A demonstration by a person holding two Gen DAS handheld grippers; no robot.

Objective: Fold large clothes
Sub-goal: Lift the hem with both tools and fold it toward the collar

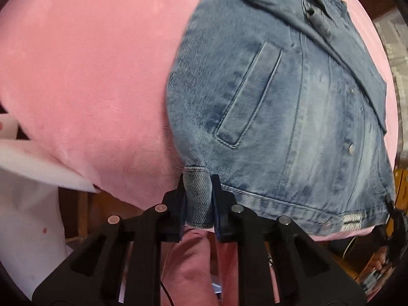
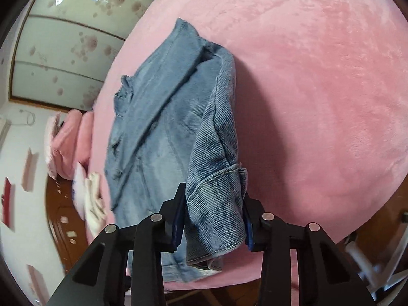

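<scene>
A faded blue denim jacket (image 1: 267, 117) lies spread on a pink plush blanket (image 1: 89, 81) covering a bed, its welt pocket and metal snap buttons facing up and its hem along the near edge of the bedding. The left gripper (image 1: 198, 201), pointing down, is clenched on the near-left hem corner of the jacket, the denim pinched between its two black fingers. In the right wrist view, the right gripper (image 2: 213, 211) grasps a thick bunch of the same denim, what looks like a cuffed sleeve end or a side corner, raised off the blanket so that the cloth drapes away toward the far left. A pink pillow (image 2: 68, 142) sits beyond the left edge of the bed.

With both holds set, the step in hand appears to be carrying one side of the jacket across for a fold. Doing it well would mean lifting both gripped points together and level, keeping the cloth between them taut enough that the new crease runs straight, and laying the edge down parallel to the opposite side before letting go. The bulkier bundle on the right is the likelier to slip or twist.
</scene>
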